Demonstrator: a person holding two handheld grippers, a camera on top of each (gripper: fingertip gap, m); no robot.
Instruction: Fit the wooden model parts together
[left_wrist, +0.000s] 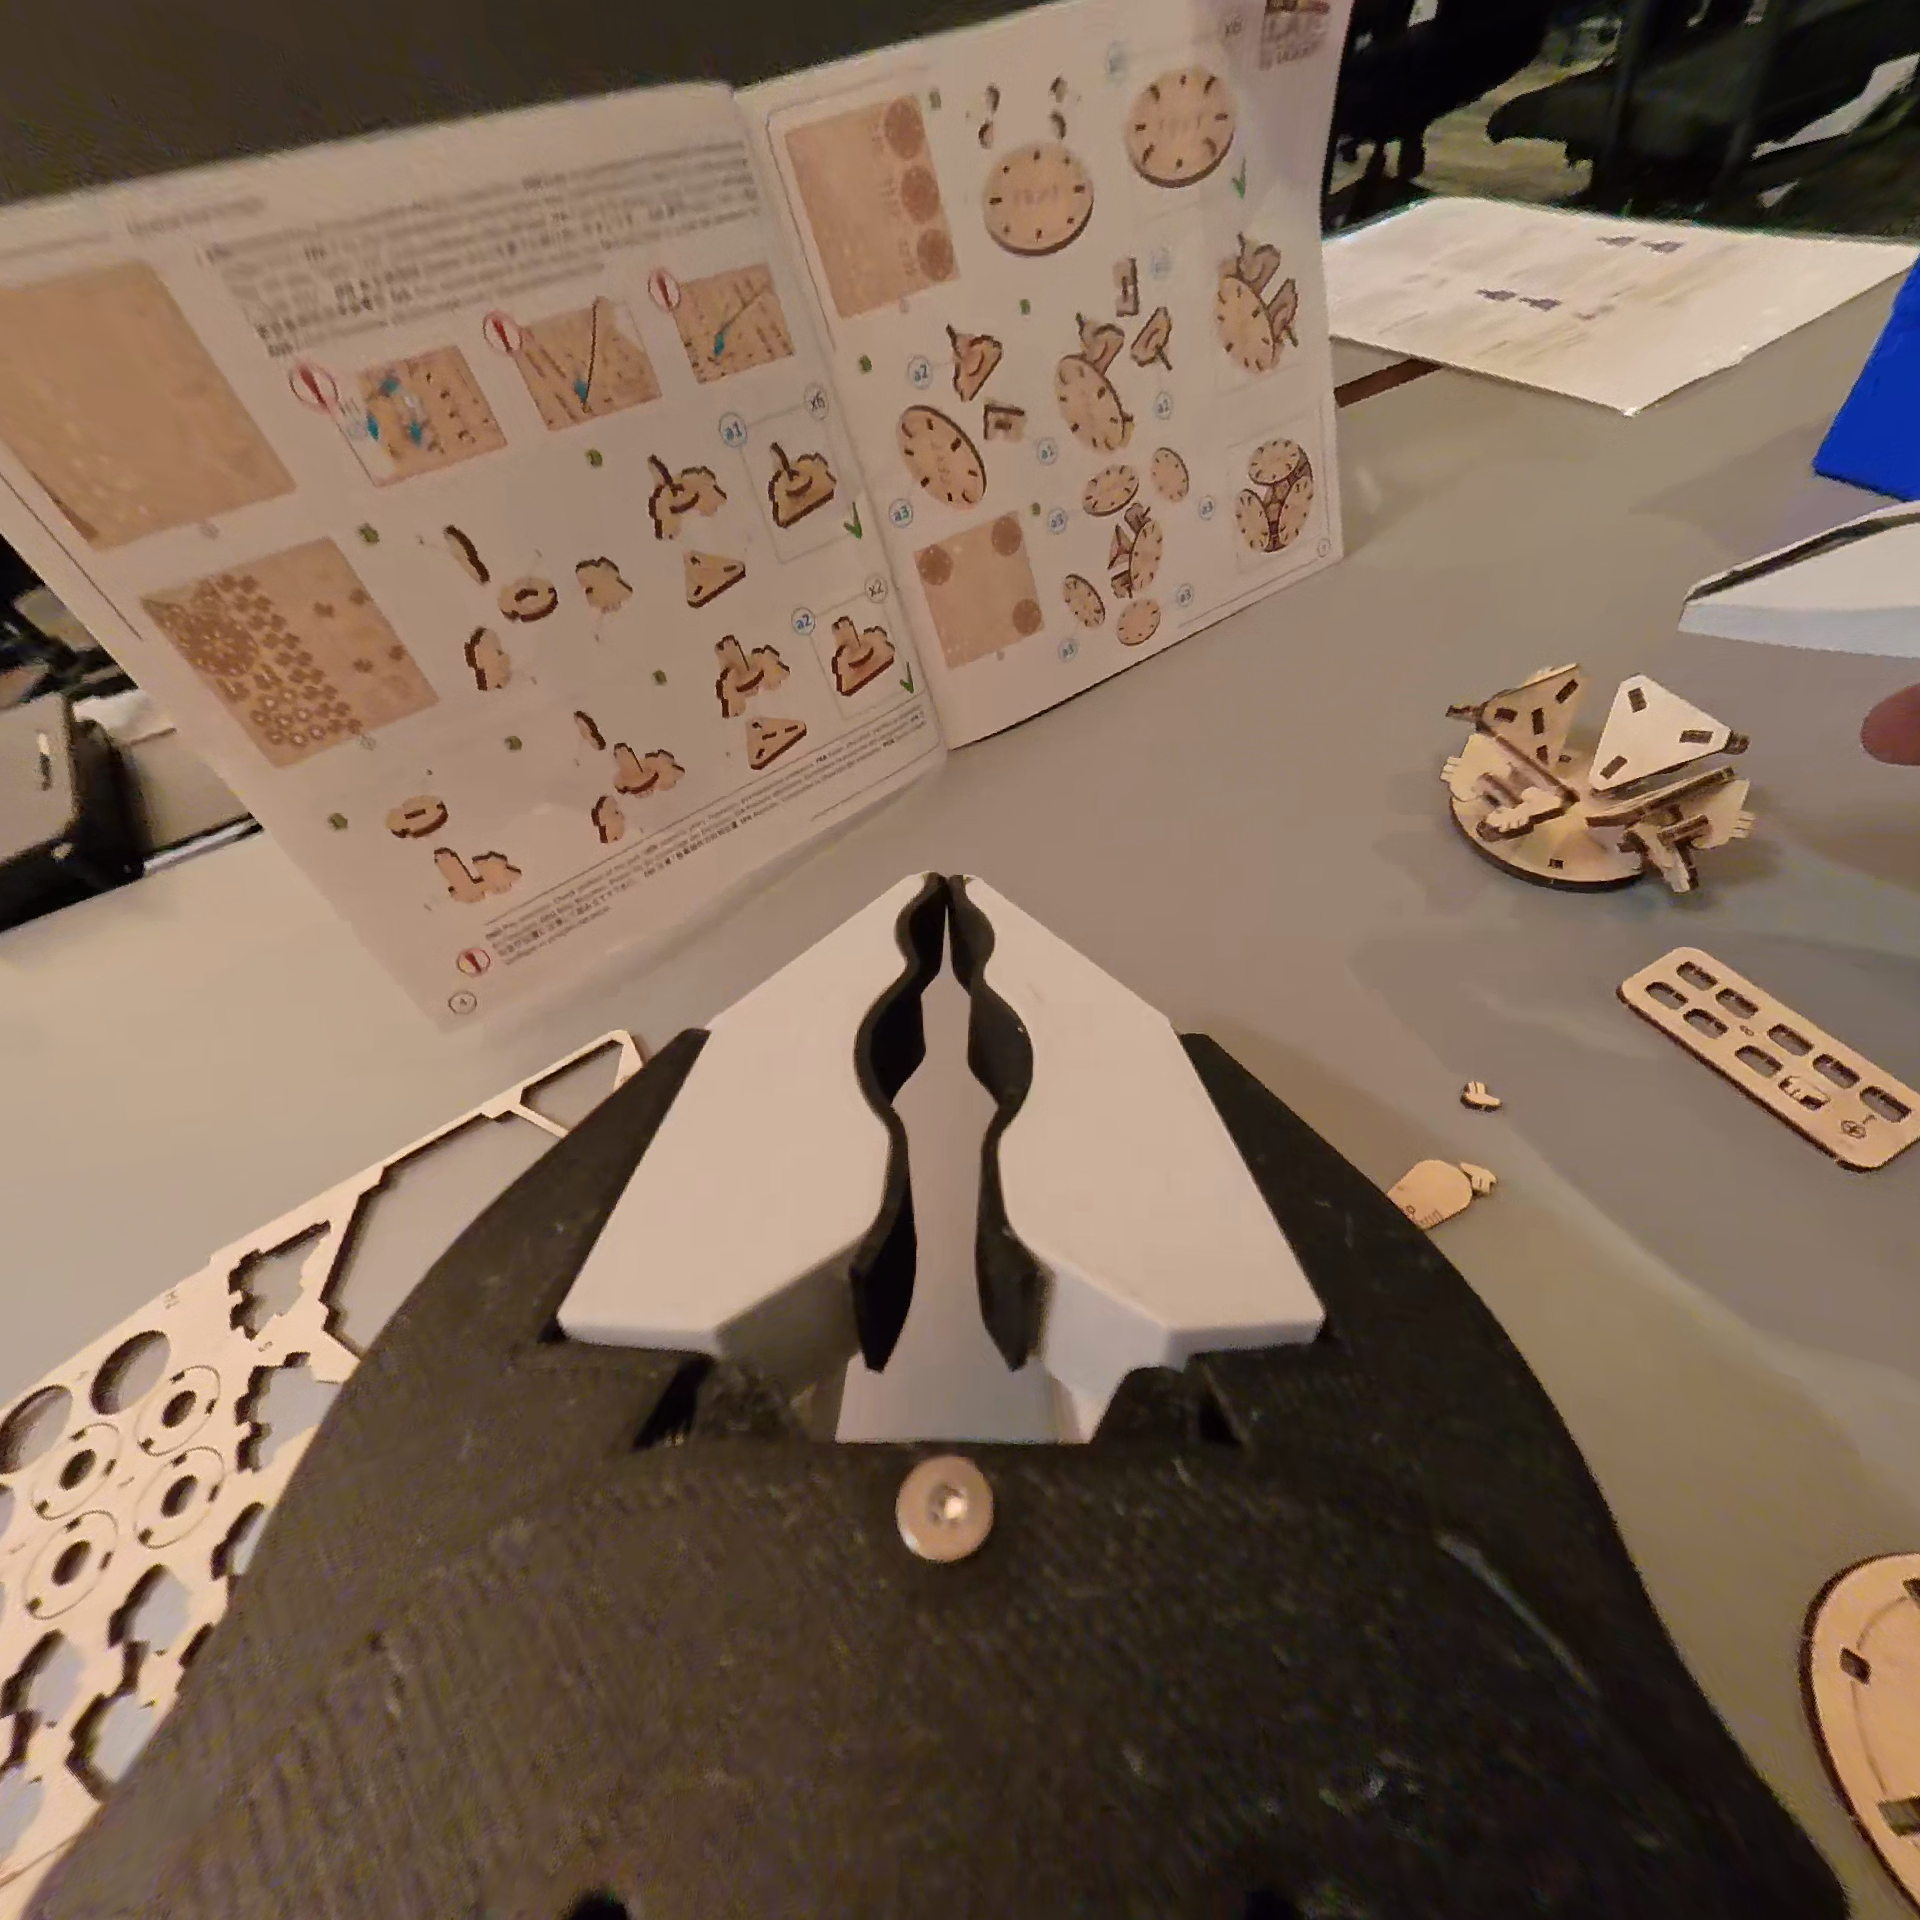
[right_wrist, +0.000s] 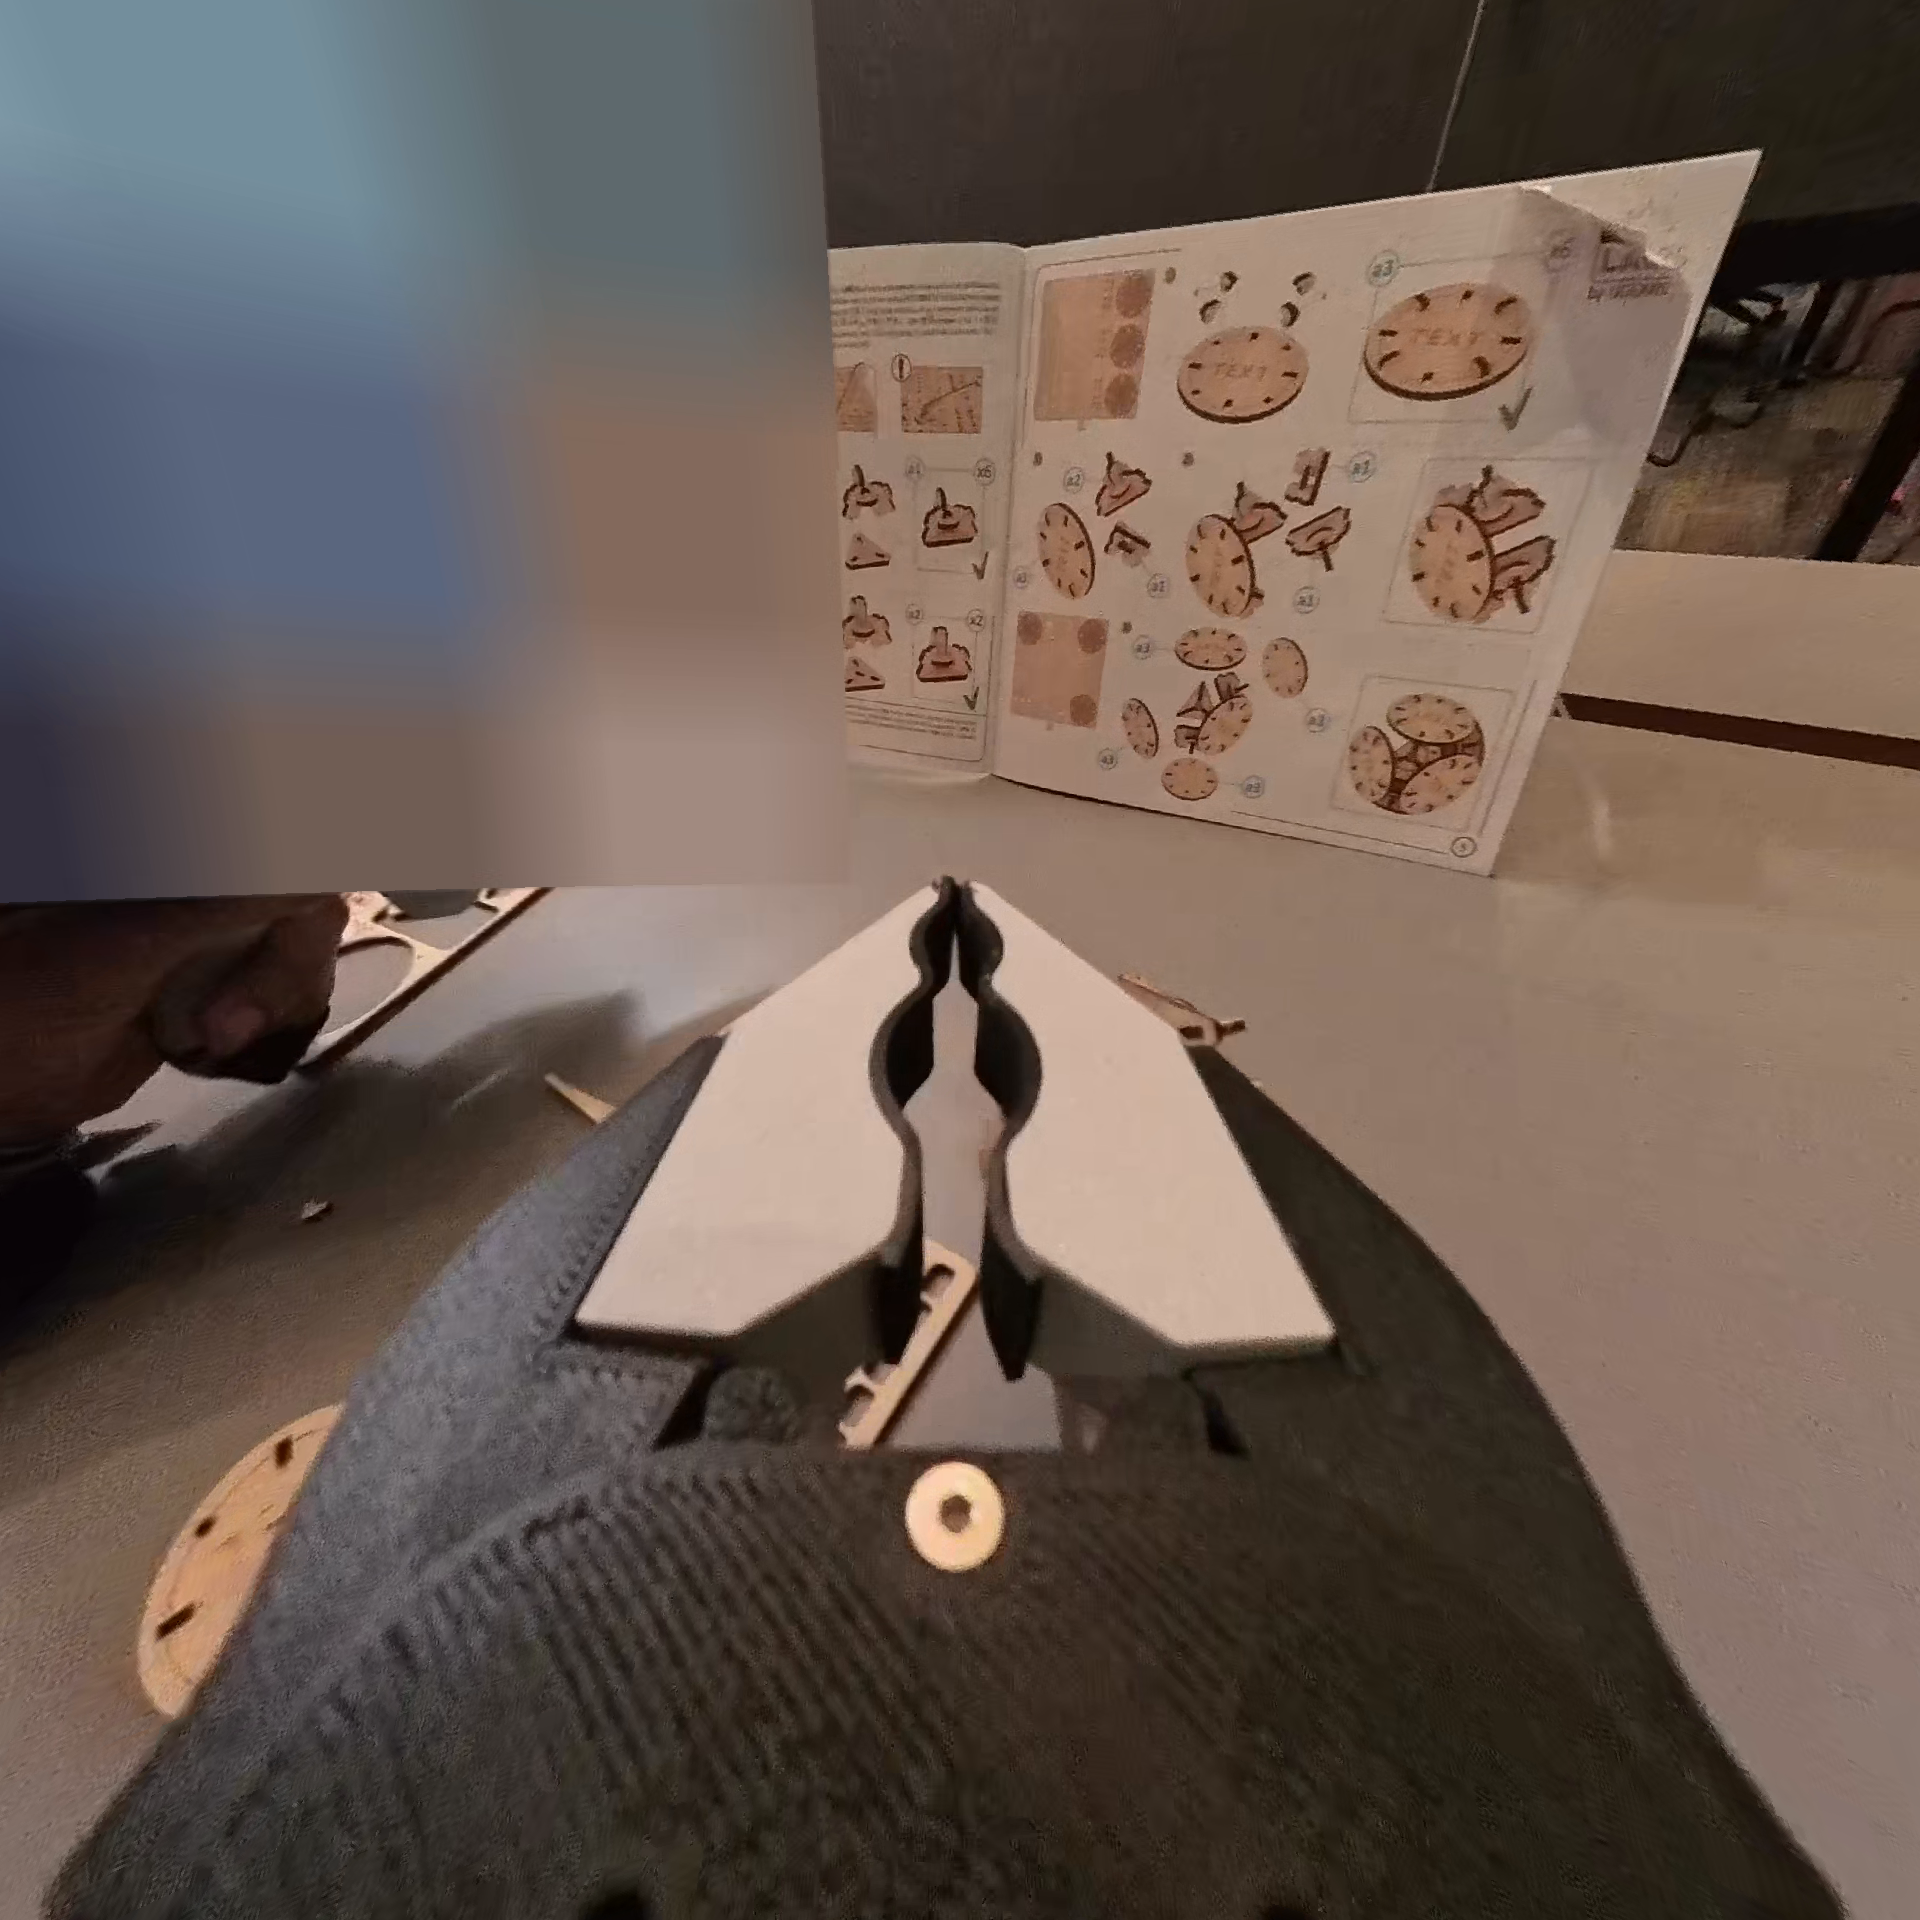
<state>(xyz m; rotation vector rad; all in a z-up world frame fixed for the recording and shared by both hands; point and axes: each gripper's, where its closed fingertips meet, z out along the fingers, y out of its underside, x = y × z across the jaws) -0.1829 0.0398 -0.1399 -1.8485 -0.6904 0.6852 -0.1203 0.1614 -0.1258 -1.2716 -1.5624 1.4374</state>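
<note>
Nearest, black 3D-printed body of left claw (left_wrist: 949, 883) with pale grey fingers (left_wrist: 790, 1122), wavy black pads pressed together at the tips, nothing between them, hovering over grey desk (left_wrist: 1195, 935). Just left beneath it, pale laser-cut plywood sheet (left_wrist: 156, 1403) with punched-out holes, flat on the desk. To the right, small loose wooden bits (left_wrist: 1439, 1190), then slotted rectangular plywood strip (left_wrist: 1771, 1055). Farther right, part-built wooden model on a round base (left_wrist: 1595, 795), standing alone. Beyond, open white instruction booklet (left_wrist: 623, 499) propped upright.

Right claw (right_wrist: 954, 888) likewise closed tip to tip on nothing; slotted plywood strip lying on the desk under its fingers, round plywood disc (right_wrist: 223, 1558) at lower left, thin wooden piece (right_wrist: 1184, 1008) just right of the fingers. Hand (right_wrist: 218, 997) at far left on a plywood sheet.
</note>
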